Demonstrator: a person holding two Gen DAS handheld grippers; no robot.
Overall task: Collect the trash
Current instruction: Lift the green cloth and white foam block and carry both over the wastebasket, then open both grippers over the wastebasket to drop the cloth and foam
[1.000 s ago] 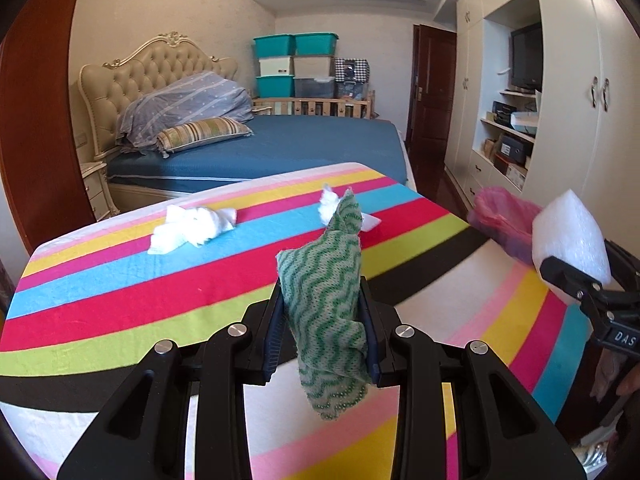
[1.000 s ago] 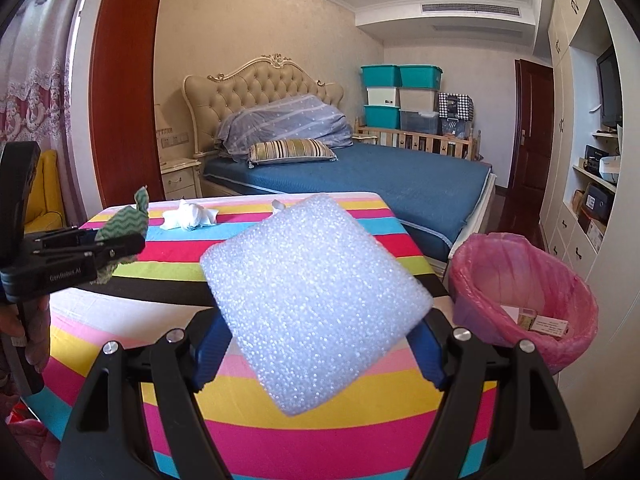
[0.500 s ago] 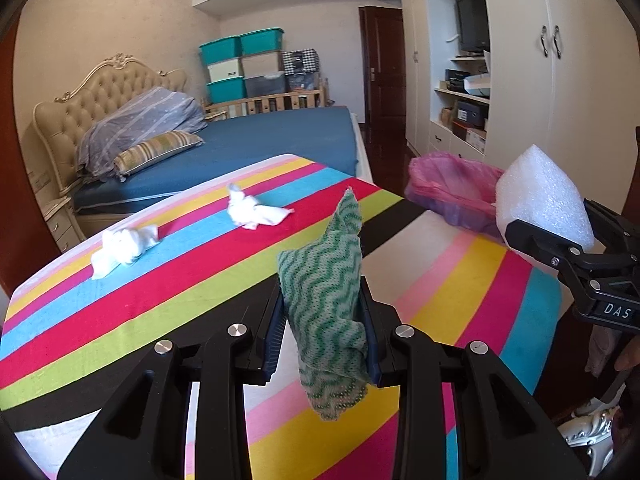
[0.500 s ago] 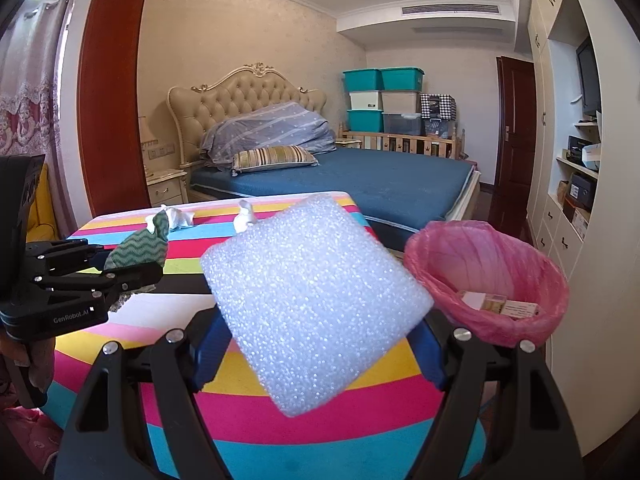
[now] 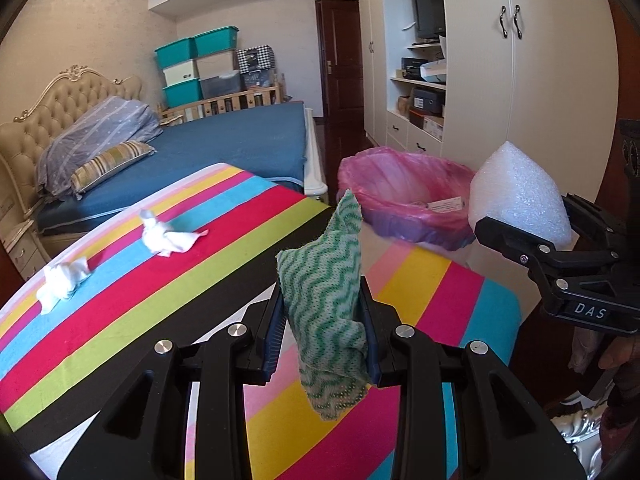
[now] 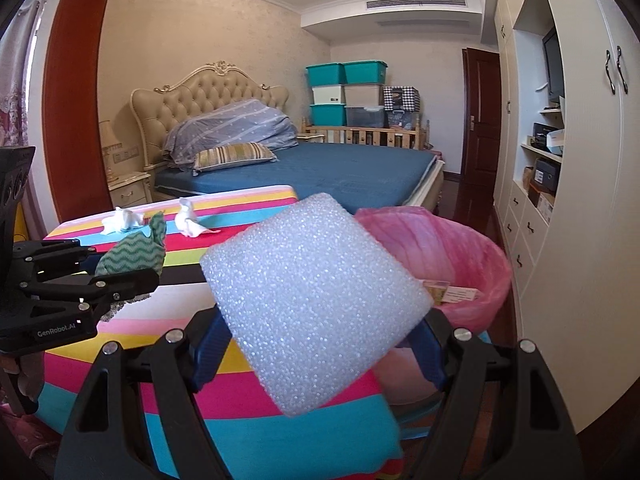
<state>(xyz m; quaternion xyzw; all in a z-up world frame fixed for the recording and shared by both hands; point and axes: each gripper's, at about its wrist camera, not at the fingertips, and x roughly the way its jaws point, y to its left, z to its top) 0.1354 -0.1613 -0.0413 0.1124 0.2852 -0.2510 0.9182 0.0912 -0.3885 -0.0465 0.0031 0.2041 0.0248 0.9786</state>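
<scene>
My left gripper (image 5: pixel 323 330) is shut on a green zigzag cloth (image 5: pixel 325 304) that stands up between its pads, above the striped table (image 5: pixel 120 320). My right gripper (image 6: pixel 318 354) is shut on a white foam block (image 6: pixel 316 304), held wide and tilted. In the left wrist view that foam block (image 5: pixel 518 204) sits at the right, near the rim of the pink-lined bin (image 5: pixel 404 200). The bin (image 6: pixel 456 256) holds some paper labels and stands past the table's edge. Two crumpled white tissues (image 5: pixel 170 238) (image 5: pixel 62 284) lie on the table's far side.
A blue bed (image 6: pixel 320 168) with pillows stands behind the table. White wardrobes and shelves (image 5: pixel 472 80) line the right wall beside the bin. Teal storage boxes (image 6: pixel 346 92) are stacked at the back, next to a dark door (image 6: pixel 480 120).
Both grippers have swung right across the table toward the pink bin, which now looms larger in both views. The tissues have slid left. Both grips are unchanged.
</scene>
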